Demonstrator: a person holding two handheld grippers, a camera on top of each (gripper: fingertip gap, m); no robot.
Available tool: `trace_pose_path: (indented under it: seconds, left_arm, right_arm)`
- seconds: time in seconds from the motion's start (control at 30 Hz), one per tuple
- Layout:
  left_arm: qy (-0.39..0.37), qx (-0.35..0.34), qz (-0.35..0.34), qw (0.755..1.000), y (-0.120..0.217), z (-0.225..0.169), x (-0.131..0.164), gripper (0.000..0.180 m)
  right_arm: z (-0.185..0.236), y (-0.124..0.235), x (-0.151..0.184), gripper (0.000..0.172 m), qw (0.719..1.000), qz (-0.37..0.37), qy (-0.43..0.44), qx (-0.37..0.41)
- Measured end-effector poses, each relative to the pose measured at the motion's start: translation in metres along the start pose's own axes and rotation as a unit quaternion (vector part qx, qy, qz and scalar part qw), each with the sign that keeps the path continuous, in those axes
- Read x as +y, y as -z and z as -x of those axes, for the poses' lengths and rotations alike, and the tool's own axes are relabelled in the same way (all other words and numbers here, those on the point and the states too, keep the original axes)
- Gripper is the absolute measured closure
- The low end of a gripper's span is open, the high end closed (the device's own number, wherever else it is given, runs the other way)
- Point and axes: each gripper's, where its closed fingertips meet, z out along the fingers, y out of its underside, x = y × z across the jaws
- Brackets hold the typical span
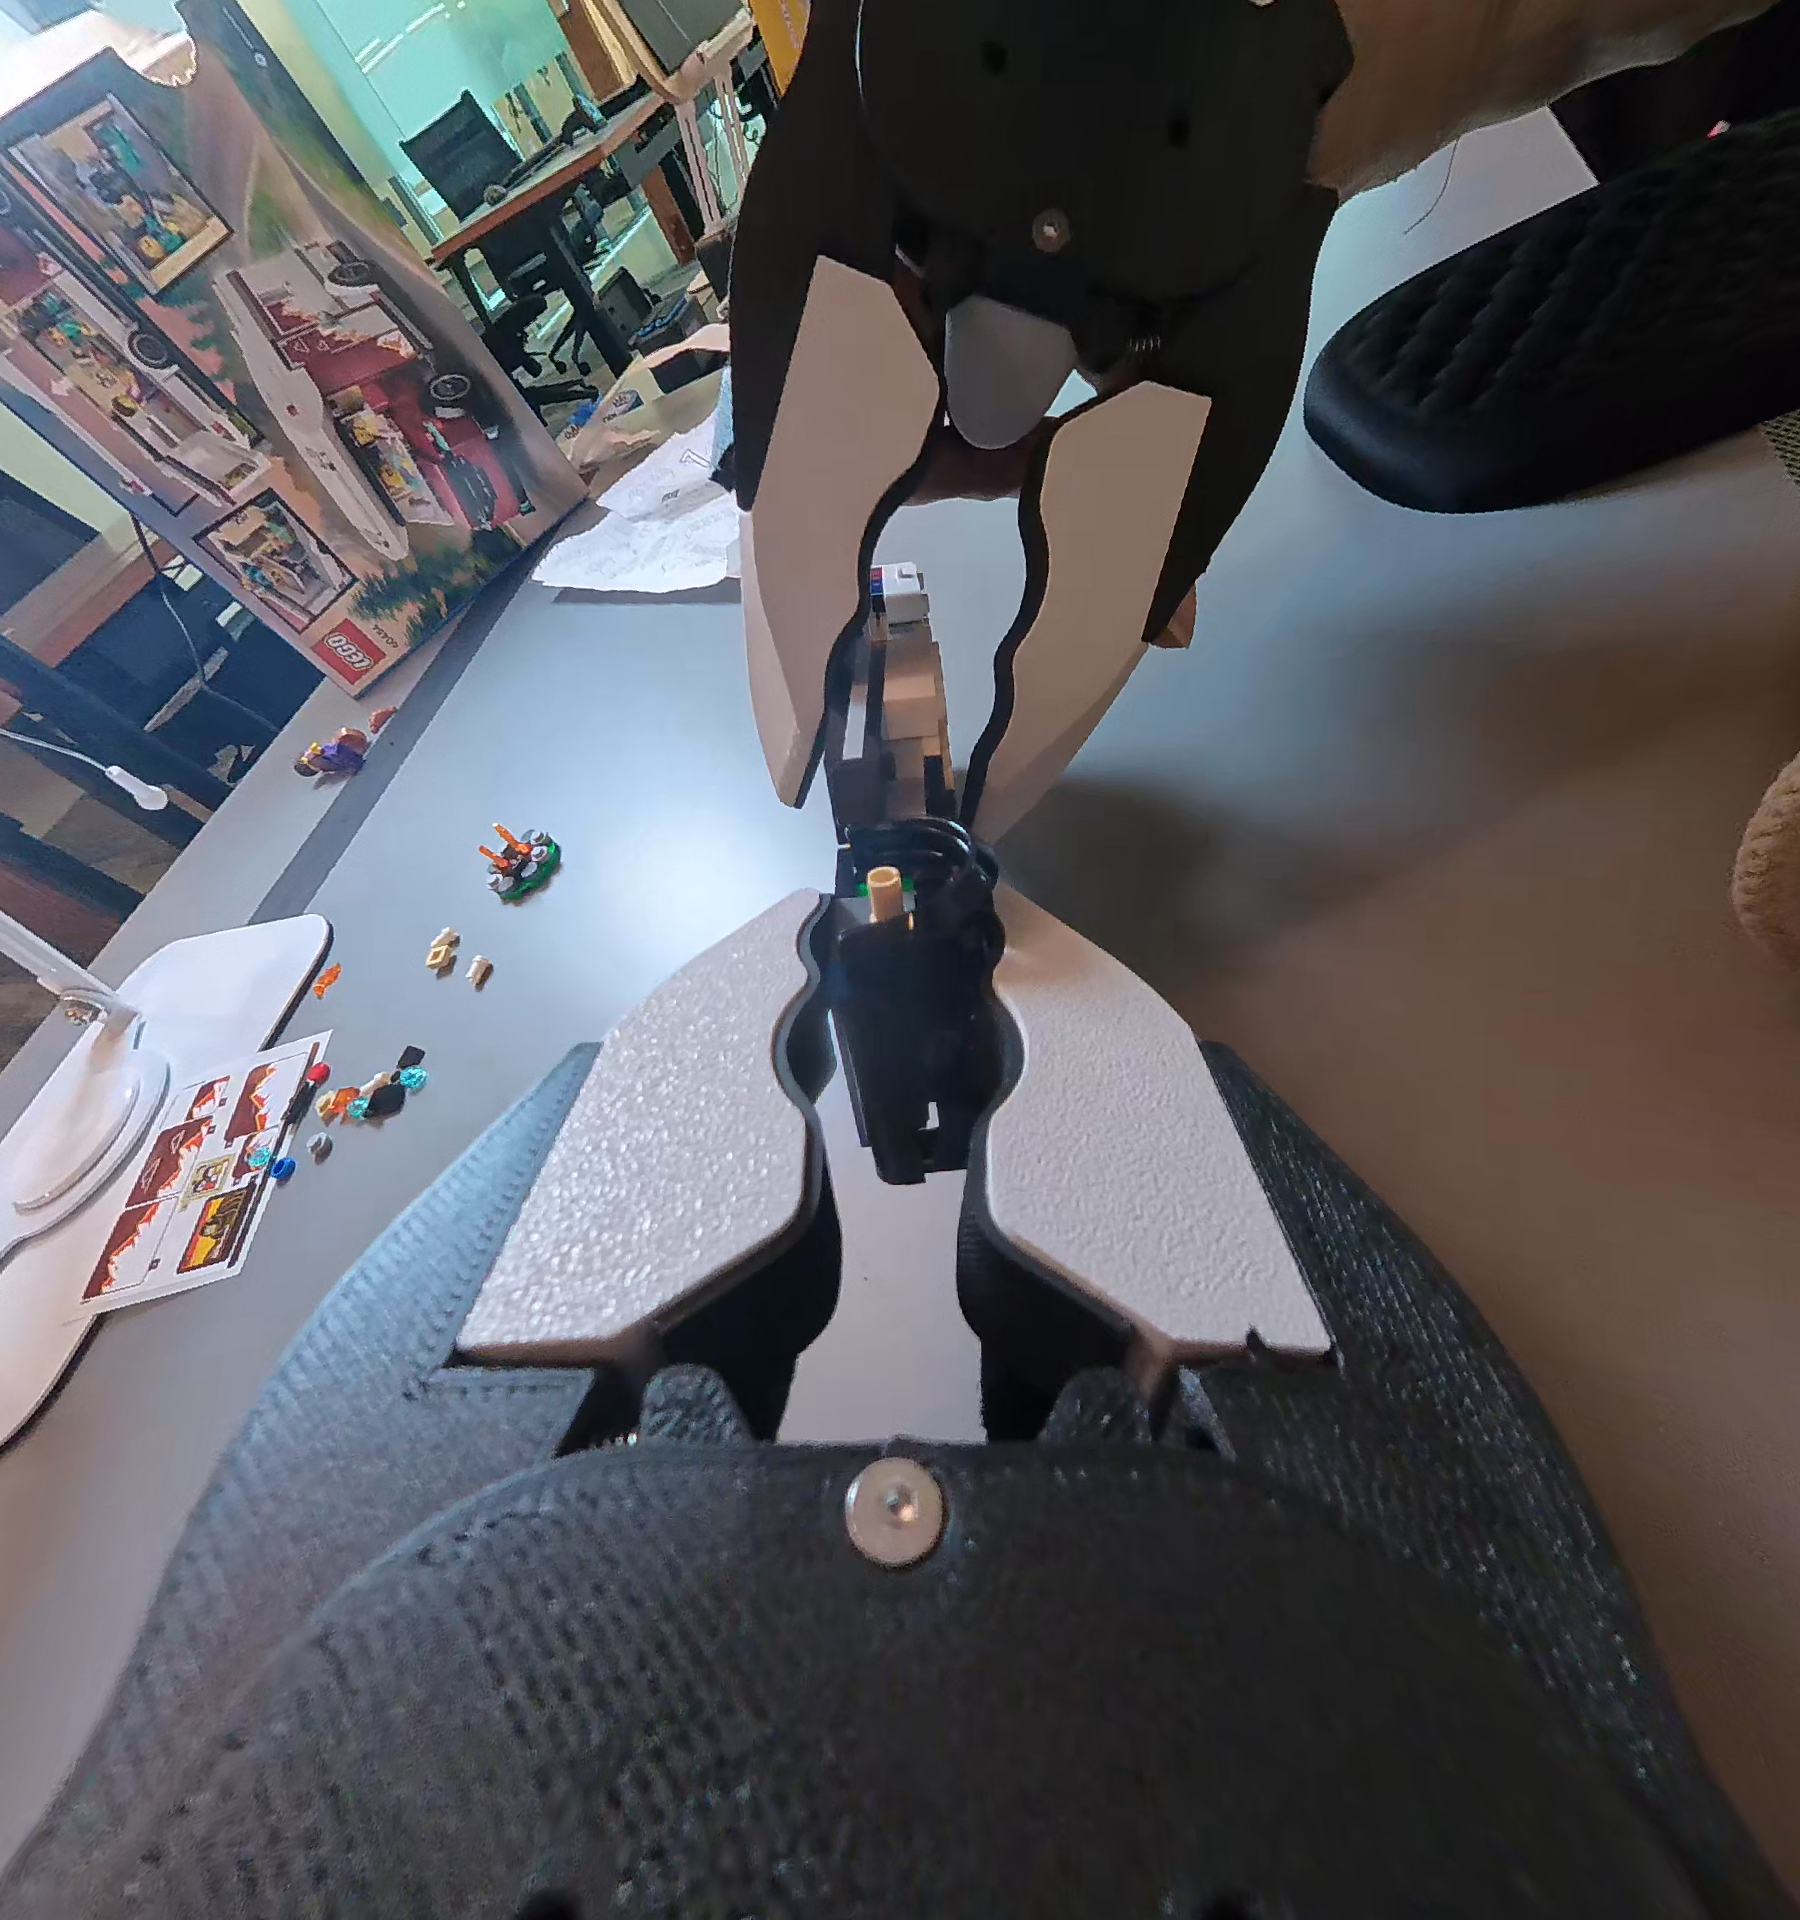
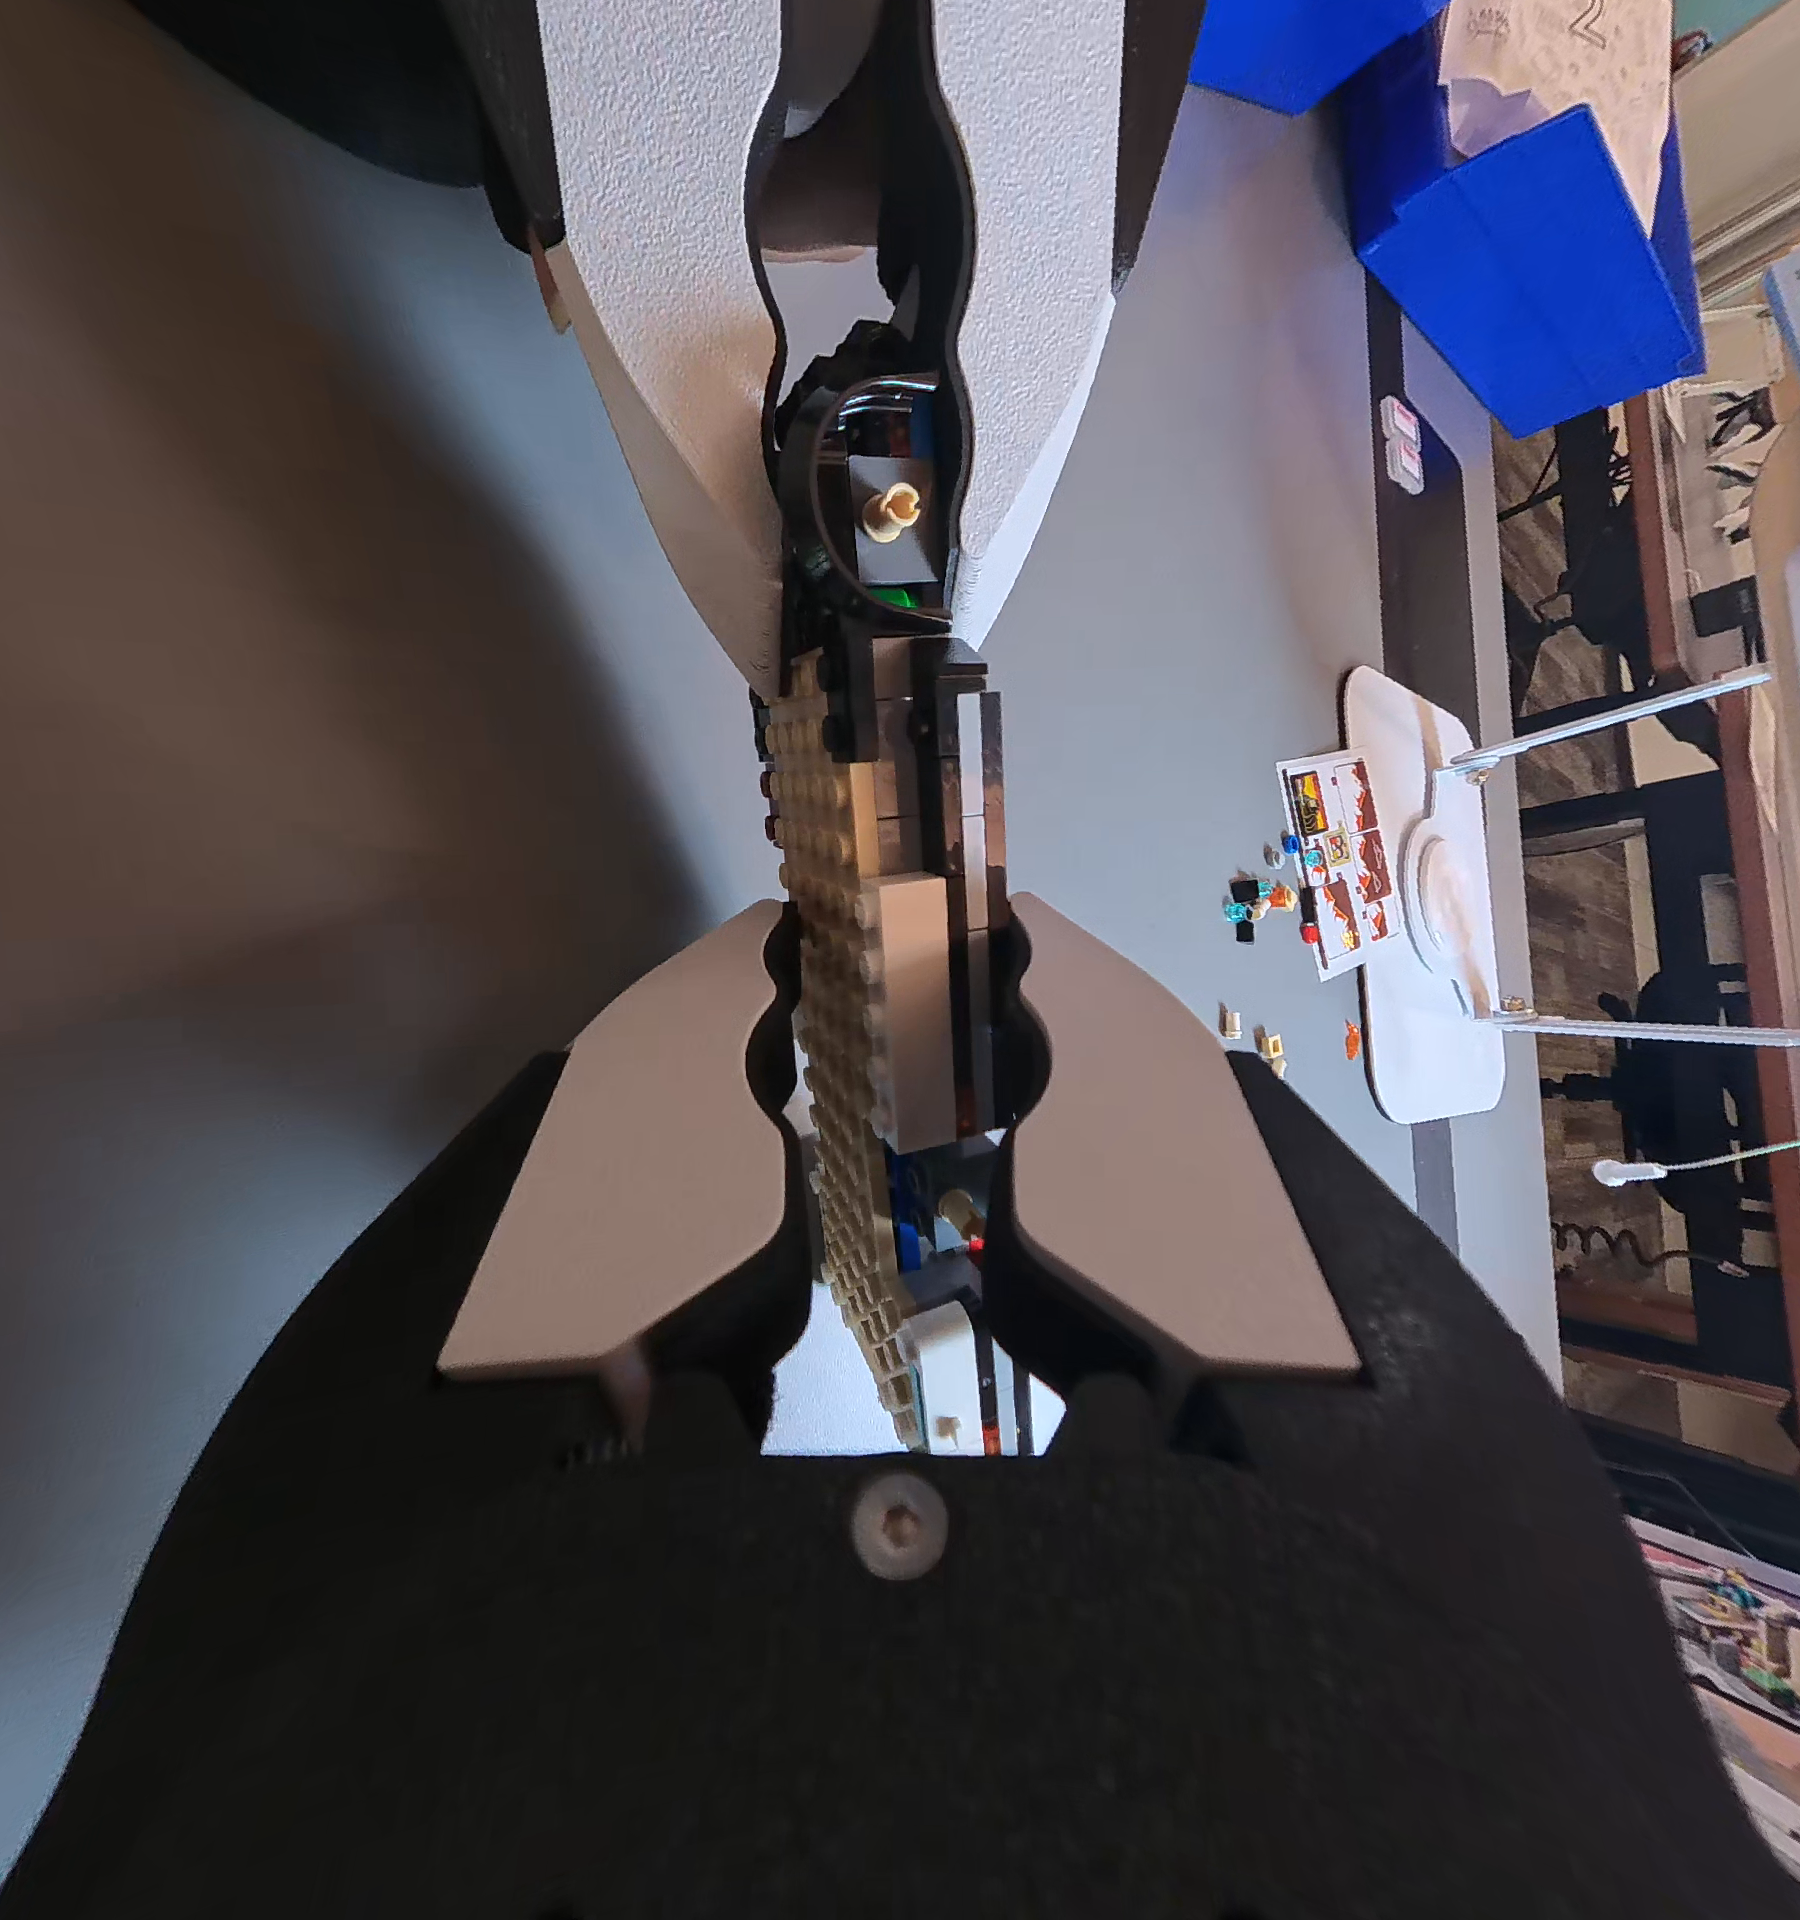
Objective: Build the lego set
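A long brick-built assembly (image 1: 911,686) of tan studded plate, white and black bricks is held above the grey table (image 1: 584,707) between both grippers. My left gripper (image 1: 911,940) is shut on its black end, where a tan pin (image 1: 883,896) sticks out. The right gripper (image 1: 896,805) faces it and clamps the other part. In the right wrist view my right gripper (image 2: 896,935) is shut on the tan and white section of the assembly (image 2: 917,997). The left gripper (image 2: 865,623) grips the far black end around the tan pin (image 2: 891,509).
A large toy-set box (image 1: 283,395) stands at the back left, with paper sheets (image 1: 657,530) beside it. Loose small pieces (image 1: 387,1081), a sticker sheet (image 1: 200,1174), a white lamp base (image 1: 96,1132) and a green round piece (image 1: 520,862) lie at the left. Blue bins (image 2: 1519,249) stand farther off. Less than 4 cm separates the two grippers' tips.
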Motion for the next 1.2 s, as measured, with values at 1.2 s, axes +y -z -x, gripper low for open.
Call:
trace_pose_path:
  seconds: [1.2]
  left_arm:
    - [0.589,0.139,-0.014,0.796,0.004,0.039,0.04,0.148]
  right_arm:
    - [-0.013,-0.037,0.025,0.1,0.971,0.111,-0.015,-0.212]
